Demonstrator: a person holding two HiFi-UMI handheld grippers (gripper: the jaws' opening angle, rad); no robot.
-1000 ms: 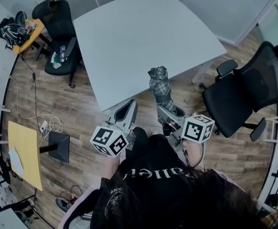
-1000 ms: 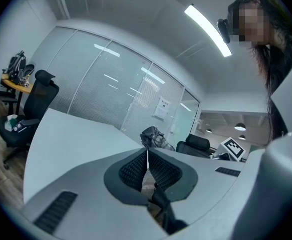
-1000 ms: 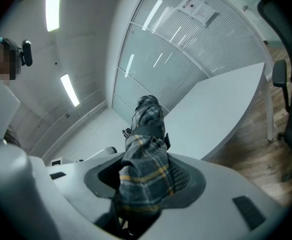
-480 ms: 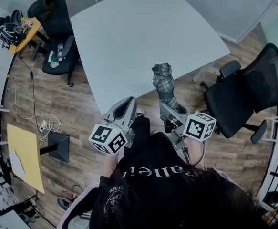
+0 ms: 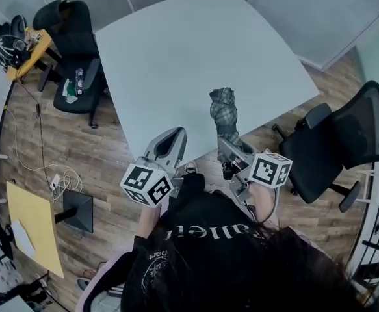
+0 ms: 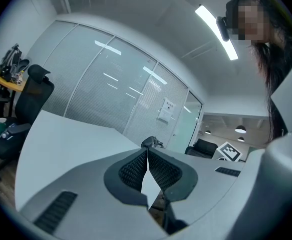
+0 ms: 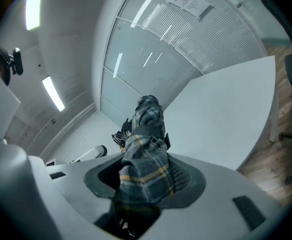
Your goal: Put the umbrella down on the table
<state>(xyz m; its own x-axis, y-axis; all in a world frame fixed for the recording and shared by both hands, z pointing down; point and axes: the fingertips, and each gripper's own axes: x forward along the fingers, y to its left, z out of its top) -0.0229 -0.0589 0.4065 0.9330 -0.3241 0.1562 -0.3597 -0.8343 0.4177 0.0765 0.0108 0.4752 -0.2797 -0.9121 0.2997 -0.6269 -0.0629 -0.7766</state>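
Over the near edge of the worktop [image 5: 176, 57], a folded plaid umbrella [image 5: 224, 112] is held by the right gripper [image 5: 231, 149]. Its fingers are clamped on the lower part of the bundle. The umbrella's far end is seen above the pale grey surface, a little way in from the edge. Whether that end touches the surface cannot be told. In the right gripper view the plaid cloth [image 7: 144, 156] fills the gap between the fingers and rises past them, with a dark strap wrapped round it higher up.

The left gripper [image 5: 173, 134] is held just beside the same edge, left of the umbrella and apart from it. In the left gripper view its fingers [image 6: 135, 169] are brought together at the tips, and nothing is held between them.

The worktop is bare, so open room is left on all sides of the umbrella's end. Its near edge runs slantwise from a rounded corner by the left gripper up to a corner at the right. Near that right corner a black office chair [image 5: 342, 142] is parked on the wooden floor [image 5: 78, 148]. A second black chair [image 5: 72, 41] is set close to the worktop's left edge. A small yellow table [image 5: 36, 226] stands well apart at lower left.
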